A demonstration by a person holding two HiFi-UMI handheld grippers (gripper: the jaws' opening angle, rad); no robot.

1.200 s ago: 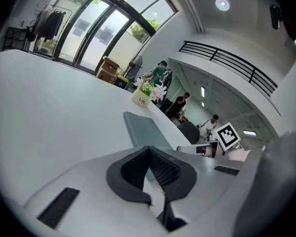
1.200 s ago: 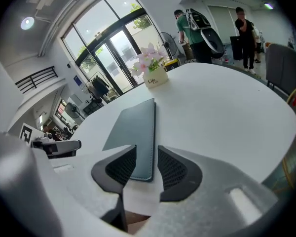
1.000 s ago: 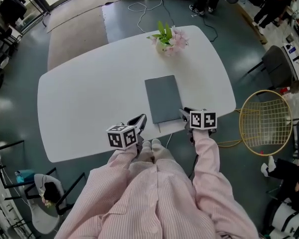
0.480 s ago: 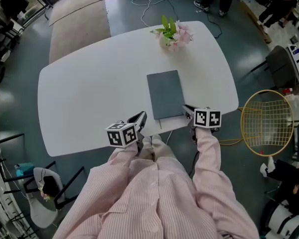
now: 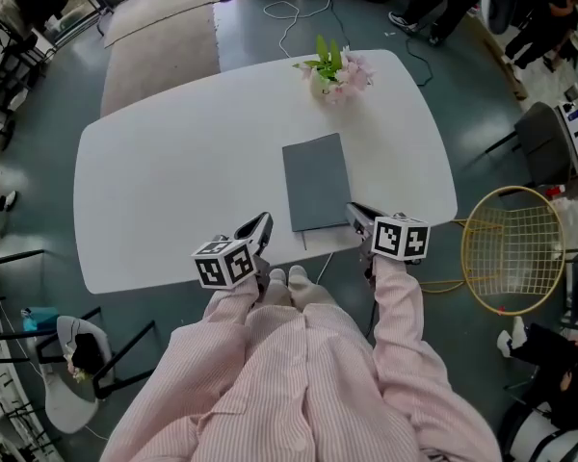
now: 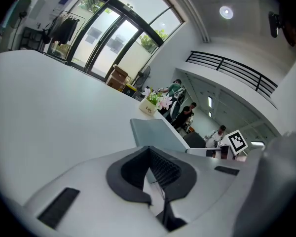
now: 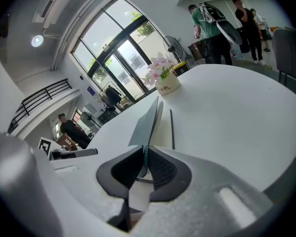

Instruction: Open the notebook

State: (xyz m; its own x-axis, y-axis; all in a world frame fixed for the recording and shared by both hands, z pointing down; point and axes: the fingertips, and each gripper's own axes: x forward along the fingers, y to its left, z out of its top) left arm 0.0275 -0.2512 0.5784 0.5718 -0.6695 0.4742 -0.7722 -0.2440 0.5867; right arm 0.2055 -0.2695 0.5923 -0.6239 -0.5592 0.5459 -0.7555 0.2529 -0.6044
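Table, notebook in just-closed hand-held gripper (right)

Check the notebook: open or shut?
Barely open: the right gripper, jaws having just closed further, pinches the near edge of the notebook cover, lifted slightly off the pages.

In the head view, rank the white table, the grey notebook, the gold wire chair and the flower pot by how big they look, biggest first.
1. white table
2. gold wire chair, though it stands lower, farther from the camera
3. grey notebook
4. flower pot
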